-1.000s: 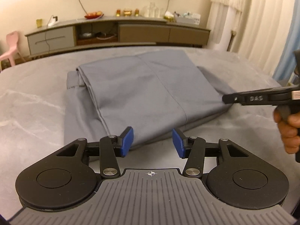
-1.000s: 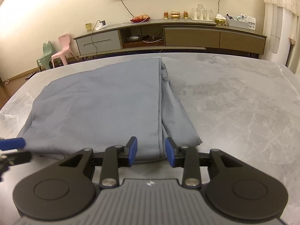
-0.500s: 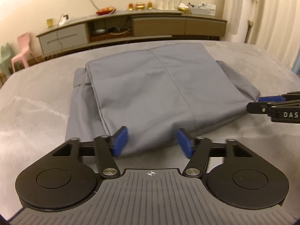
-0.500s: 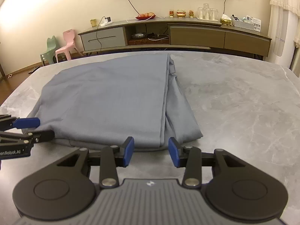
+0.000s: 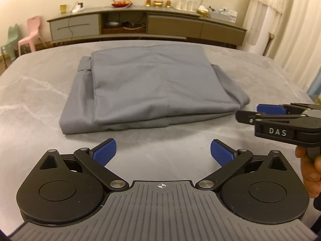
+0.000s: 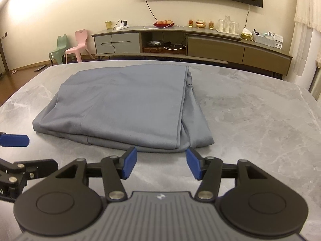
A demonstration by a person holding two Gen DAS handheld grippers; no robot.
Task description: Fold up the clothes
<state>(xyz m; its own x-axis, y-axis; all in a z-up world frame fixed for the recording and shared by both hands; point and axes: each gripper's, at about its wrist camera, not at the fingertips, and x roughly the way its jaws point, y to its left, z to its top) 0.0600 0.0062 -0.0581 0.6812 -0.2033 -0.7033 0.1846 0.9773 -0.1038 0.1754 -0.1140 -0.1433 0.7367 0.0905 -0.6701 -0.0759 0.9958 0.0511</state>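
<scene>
A grey garment (image 5: pixel 152 86) lies folded in a flat rectangle on the grey marble table (image 5: pixel 30 84). My left gripper (image 5: pixel 163 150) hovers over bare table just short of the garment's near edge. Its jaws are opening wide, with nothing between the blue pads. In the right wrist view the garment (image 6: pixel 124 104) lies just beyond my right gripper (image 6: pixel 162 161), whose jaws are also opening on empty air above the table (image 6: pixel 250 110). The right gripper (image 5: pixel 252 112) shows at the left view's right edge, off the garment's corner. The left gripper (image 6: pixel 24 153) appears at the right view's left edge.
A person's hand (image 5: pixel 309 172) grips the right tool's handle. Beyond the table stand a long low cabinet (image 6: pixel 180 44) carrying glasses and a fruit bowl, two small plastic chairs (image 6: pixel 76 46) on the left, and curtains (image 5: pixel 280 20) on the right.
Both grippers have backed away from the garment's near edge and spread their jaws wider. The garment lies flat and untouched, now farther from the pads.
</scene>
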